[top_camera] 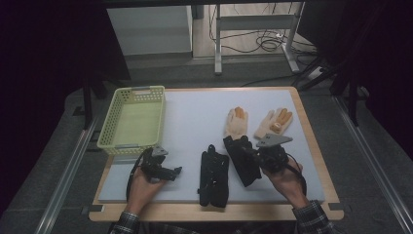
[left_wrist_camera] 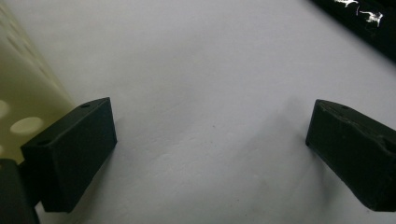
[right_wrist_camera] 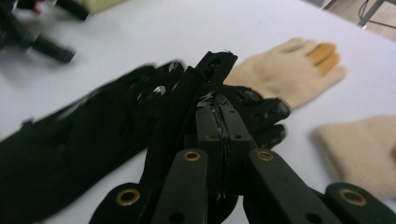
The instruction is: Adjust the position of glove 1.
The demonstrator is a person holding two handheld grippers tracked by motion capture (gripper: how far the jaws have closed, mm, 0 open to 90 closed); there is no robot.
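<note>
Two black gloves lie mid-table. My right gripper (top_camera: 254, 155) (right_wrist_camera: 218, 105) is shut on the right-hand black glove (top_camera: 242, 168) (right_wrist_camera: 266, 112), its jaws pressed together with dark fabric pinched between them. The other black glove (top_camera: 214, 178) (right_wrist_camera: 84, 135) lies flat just to its left. Two beige gloves with orange fingertips rest farther back, one (top_camera: 236, 122) (right_wrist_camera: 289, 70) touching the held glove's far end, the other (top_camera: 275, 122) (right_wrist_camera: 364, 149) to its right. My left gripper (top_camera: 173, 171) (left_wrist_camera: 210, 140) hovers low over the mat with its jaws wide apart and nothing between them.
A pale yellow-green perforated basket (top_camera: 131, 90) (left_wrist_camera: 18, 93) stands at the table's left, right beside my left gripper. The white mat (top_camera: 195, 117) covers a wooden table (top_camera: 311, 146). Beyond the far edge are desk legs and cables on the floor.
</note>
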